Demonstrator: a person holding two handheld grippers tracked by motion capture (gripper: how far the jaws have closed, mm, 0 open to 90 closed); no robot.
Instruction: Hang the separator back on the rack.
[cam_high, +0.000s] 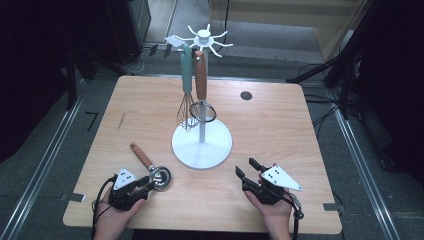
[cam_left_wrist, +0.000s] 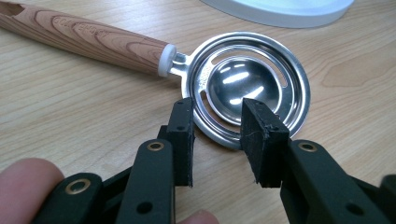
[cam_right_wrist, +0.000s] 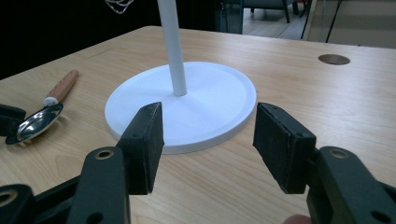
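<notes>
The left gripper straddles the near rim of the egg separator, jaws parted, apparently not pressing it. The separator lies flat near the table front edge, just beside the white stand base; open wood lies to its left

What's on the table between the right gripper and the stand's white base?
Nothing: bare wood lies between the right gripper and the white base, seen in the right gripper view.

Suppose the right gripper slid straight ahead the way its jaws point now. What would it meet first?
Most likely the white stand base: it lies directly beyond the right gripper, whose jaws are open with nothing between them. Only bare table separates them, though how low the gripper rides is unclear.
</notes>
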